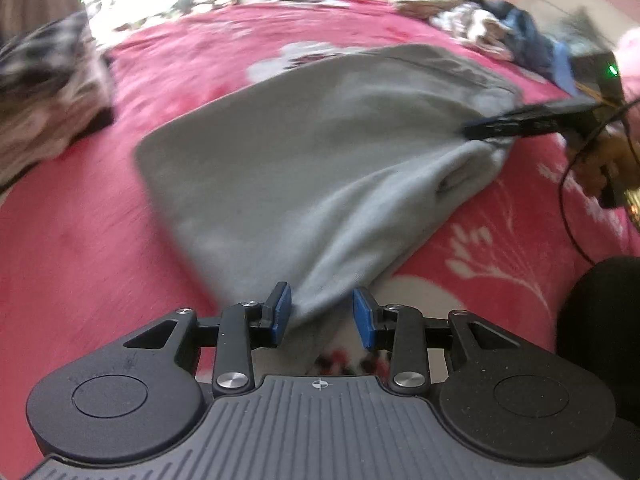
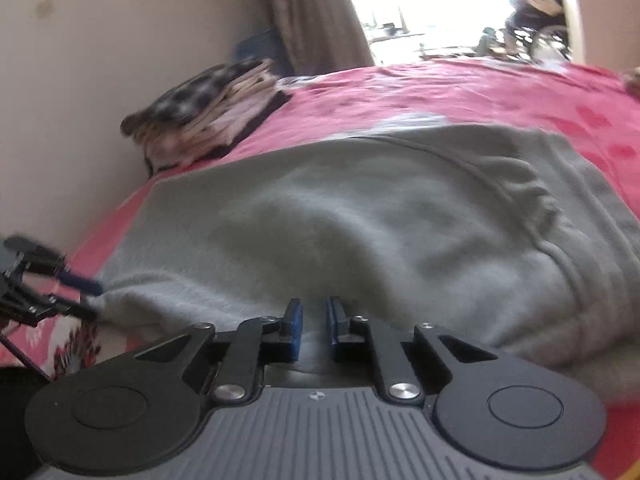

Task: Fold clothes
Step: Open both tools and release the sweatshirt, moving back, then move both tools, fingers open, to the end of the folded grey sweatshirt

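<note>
The grey garment (image 1: 320, 152) lies spread on the pink bed (image 1: 80, 260). The left gripper (image 1: 322, 316) has its jaws spread, with a garment corner between them but only the left pad touching the cloth. The right gripper (image 2: 314, 326) has its jaws nearly pressed together, pinching the near hem.

Risk: the left corner appears unsecured; lifting now would likely drop it and skew the fold. A one-sided pull by the right gripper could bunch the fabric.

Clearance: the folded stack (image 2: 208, 116) sits far left, a loose clothes pile (image 1: 480, 28) far right. Open bed remains beyond the garment.
</note>
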`<act>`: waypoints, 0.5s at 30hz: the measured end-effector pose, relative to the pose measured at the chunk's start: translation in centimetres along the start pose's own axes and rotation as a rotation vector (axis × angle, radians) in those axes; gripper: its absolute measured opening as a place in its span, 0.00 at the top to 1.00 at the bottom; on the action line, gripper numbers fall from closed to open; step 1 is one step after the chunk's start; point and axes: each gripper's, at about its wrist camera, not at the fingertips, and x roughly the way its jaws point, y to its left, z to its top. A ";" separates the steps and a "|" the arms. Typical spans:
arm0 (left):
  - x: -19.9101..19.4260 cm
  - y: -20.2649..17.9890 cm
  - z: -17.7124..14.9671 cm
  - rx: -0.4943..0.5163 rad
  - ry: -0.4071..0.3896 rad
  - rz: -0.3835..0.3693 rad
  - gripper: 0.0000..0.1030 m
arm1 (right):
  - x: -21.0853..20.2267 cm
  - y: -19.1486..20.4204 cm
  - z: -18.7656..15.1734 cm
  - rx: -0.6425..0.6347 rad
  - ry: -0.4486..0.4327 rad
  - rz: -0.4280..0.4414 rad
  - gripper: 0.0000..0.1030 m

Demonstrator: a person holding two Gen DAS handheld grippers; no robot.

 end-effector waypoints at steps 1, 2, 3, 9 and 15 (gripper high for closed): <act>-0.7 0.4 0.1 -0.026 0.003 0.011 0.66 | -0.2 -0.1 0.1 0.017 -0.002 -0.005 0.88; -1.4 0.8 0.3 -0.058 -0.003 0.013 0.67 | -0.6 -0.1 0.4 0.037 -0.008 -0.013 0.85; -2.1 1.2 0.6 -0.089 -0.027 0.008 0.67 | -1.0 -0.1 0.8 0.056 -0.026 -0.017 0.82; -0.8 2.9 5.1 -0.236 -0.175 0.012 0.66 | -0.2 0.2 4.5 0.044 -0.105 -0.081 0.82; 6.4 4.1 9.3 -0.254 -0.176 0.154 0.66 | 4.5 -1.8 9.5 -0.046 -0.150 -0.297 0.82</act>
